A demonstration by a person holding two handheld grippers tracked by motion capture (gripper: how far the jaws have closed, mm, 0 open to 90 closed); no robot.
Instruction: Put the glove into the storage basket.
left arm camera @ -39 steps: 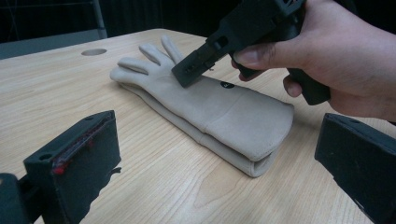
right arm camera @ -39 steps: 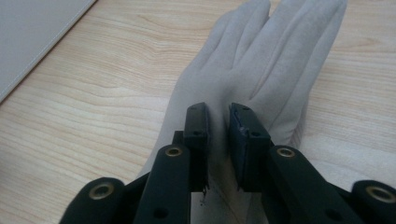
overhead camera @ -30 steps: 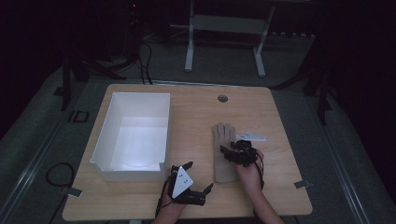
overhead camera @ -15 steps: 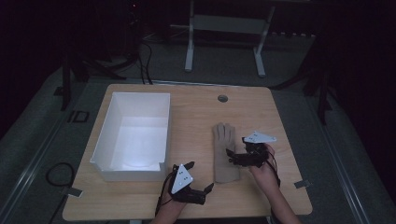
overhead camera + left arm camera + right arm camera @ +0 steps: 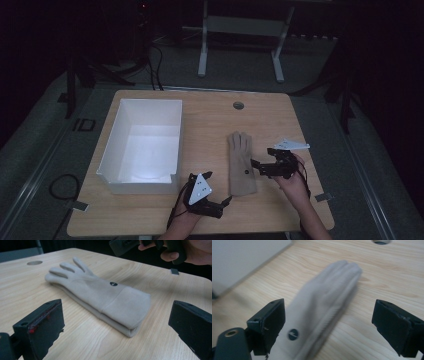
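Flat on the table, the glove [image 5: 322, 307] lies between the right gripper [image 5: 332, 322]'s wide-open, empty jaws.

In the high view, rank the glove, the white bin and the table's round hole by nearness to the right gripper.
1. Glove, just left of the right gripper.
2. Round hole, up at the table's far edge.
3. White bin, across on the left.

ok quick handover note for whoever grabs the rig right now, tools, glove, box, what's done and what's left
Left tool: open, near the table's front edge, aimed at the glove's cuff, holding nothing.
Right tool: open, at the glove's right side near the cuff, not gripping.
Glove: flat on the table, fingers pointing away from the person, right of the white box.
Done: nothing picked up.
Left: probably grasp the glove and put it in the box.
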